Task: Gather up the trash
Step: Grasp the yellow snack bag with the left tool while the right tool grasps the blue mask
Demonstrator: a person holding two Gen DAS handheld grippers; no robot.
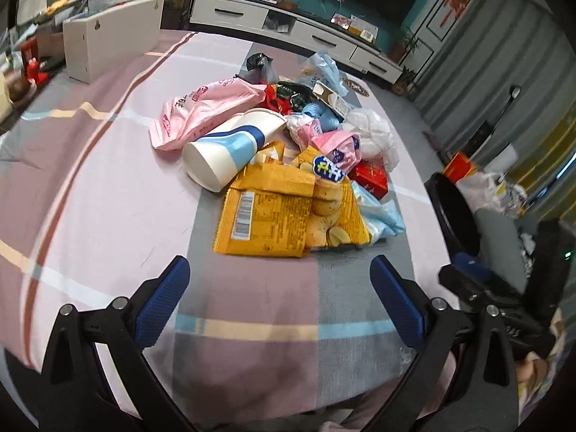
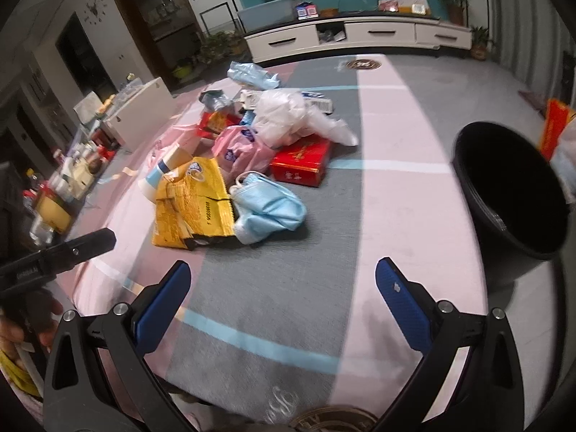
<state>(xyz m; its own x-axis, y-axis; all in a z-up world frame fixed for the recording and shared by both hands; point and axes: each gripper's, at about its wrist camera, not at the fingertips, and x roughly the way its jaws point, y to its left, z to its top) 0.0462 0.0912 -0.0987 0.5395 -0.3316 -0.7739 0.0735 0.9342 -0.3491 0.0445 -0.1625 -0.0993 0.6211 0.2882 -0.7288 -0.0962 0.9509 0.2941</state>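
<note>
Trash heap lies mid-bench on the striped cloth (image 1: 108, 187), nearer the far edge than the near one; black bin (image 2: 511, 194) stands at the right edge, mouth tipped toward the heap, looks empty as far as the dark inside shows.

Left claw (image 1: 280, 280) released, jaws wide, nothing between them, hanging over the near edge just short of the yellow bag (image 1: 284, 212); right claw (image 2: 282, 284) likewise released and empty, over bare cloth between heap and bin.

Handling, item by item, as judged:
- yellow bag: crinkly foil, light, slippery, flat; pinch the folded near edge or a raised corner, not the flat face.
- paper cup (image 1: 230, 151): on its side, base toward the near edge, resting on the yellow bag's far side; light, crushes easily; grip across the body gently, or by the rim.
- masks (image 2: 268, 208): soft cloth, limp, touching the yellow bag's right side; take a bunched fold; the ear loops may snag neighbours.
- red box (image 2: 300, 165): stiff card, right of the heap, the firmest grasp going; clamp across its short sides.
- white plastic bag (image 2: 288, 118): crumpled, featherlight, springy, draped onto the red box; grab a thick wad.
- pink bag (image 1: 201, 111): soft film at the heap's left, partly beneath the cup; lifting it first would likely roll the cup.

Nearest, cleanest pick for the right claw seems the masks or red box; risk throughout is dragging a neighbour along.
</note>
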